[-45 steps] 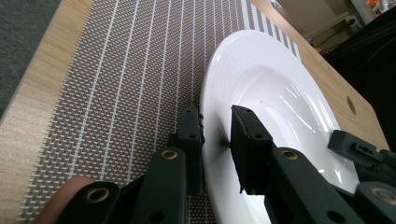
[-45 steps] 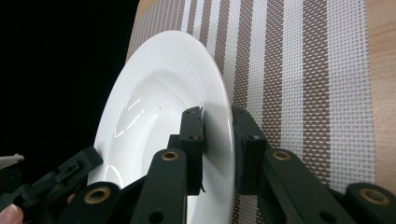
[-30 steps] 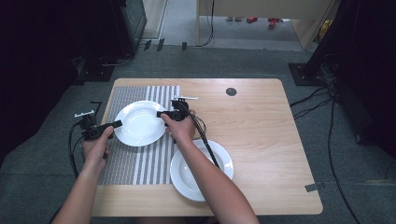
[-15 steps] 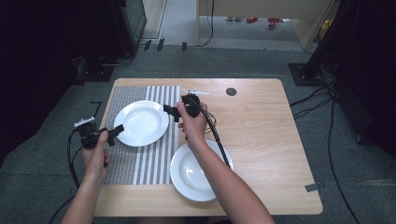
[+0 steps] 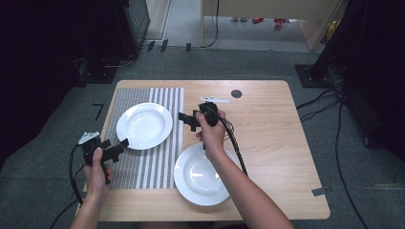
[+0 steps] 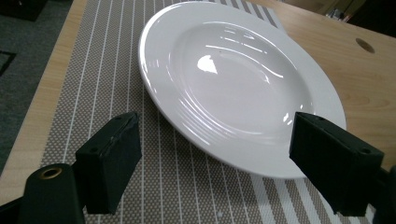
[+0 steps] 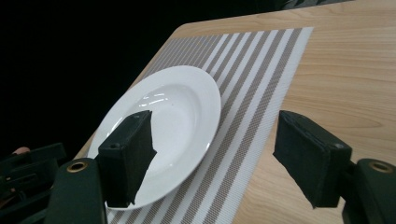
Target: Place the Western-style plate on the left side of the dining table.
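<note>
Wooden table point(image 5: 267, 143) carries a striped placemat point(image 5: 157, 157) at left. White plate point(image 5: 144, 125) lies flat on the mat's far half; second plate point(image 5: 203, 175) near centre. Right gripper point(image 5: 187, 119) right of the white plate, jaws just been opening, empty. Left gripper point(image 5: 117, 148) near-left of it, jaws wide apart, empty.

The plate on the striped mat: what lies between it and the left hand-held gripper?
Only bare striped mat separates the plate from the left hand-held gripper; its open jaws hold nothing, as the left gripper view confirms.
</note>
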A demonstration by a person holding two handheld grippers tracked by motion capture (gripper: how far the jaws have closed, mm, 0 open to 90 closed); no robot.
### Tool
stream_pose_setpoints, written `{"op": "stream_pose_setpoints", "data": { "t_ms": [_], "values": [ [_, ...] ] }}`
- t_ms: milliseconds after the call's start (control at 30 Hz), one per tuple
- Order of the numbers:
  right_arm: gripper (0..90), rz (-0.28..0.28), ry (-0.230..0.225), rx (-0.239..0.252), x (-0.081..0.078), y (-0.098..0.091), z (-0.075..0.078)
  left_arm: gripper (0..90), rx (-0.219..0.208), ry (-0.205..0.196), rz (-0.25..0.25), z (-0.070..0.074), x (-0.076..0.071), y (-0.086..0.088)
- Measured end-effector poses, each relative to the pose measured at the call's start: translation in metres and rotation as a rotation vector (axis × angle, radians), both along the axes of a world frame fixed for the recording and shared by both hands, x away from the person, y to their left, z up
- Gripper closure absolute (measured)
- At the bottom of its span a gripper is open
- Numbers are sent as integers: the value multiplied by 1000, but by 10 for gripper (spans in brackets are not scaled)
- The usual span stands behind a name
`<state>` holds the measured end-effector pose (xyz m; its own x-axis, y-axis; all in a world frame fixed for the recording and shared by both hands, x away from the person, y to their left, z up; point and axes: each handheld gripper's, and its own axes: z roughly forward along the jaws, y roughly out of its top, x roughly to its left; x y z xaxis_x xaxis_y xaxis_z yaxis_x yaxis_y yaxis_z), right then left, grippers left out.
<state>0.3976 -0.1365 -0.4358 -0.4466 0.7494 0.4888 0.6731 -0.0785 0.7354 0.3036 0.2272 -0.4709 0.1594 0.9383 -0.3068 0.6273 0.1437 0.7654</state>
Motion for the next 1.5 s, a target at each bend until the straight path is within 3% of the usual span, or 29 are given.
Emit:
{"op": "stream_pose_setpoints", "data": {
  "t_ms": [400,633,833,1000,1133,1267,1333,1500],
  "values": [
    [271,7,-40,-8,-24,-30,1,155,56,-51,-16,-4,-36,-12],
    [265,0,-53,-27,-37,-49,-3,148,122,-49,-47,-12,-57,-22],
    [264,-29,-56,-29,-45,-69,-10,141,193,-62,-43,-16,-69,-19],
    [261,-48,-50,-32,-51,-84,-14,141,217,-49,-24,-24,-80,-11],
    [261,-63,-58,-26,-56,-96,-13,139,274,-34,-25,-34,-83,-10],
    [260,-80,-66,-26,-61,-107,-14,134,283,-20,-20,-42,-81,-10],
    [259,-86,-63,-27,-64,-112,-16,127,294,-33,-21,-43,-82,-11],
    [252,-106,-59,-39,-69,-130,-19,126,352,6,-41,-46,-80,-17]
  ]
}}
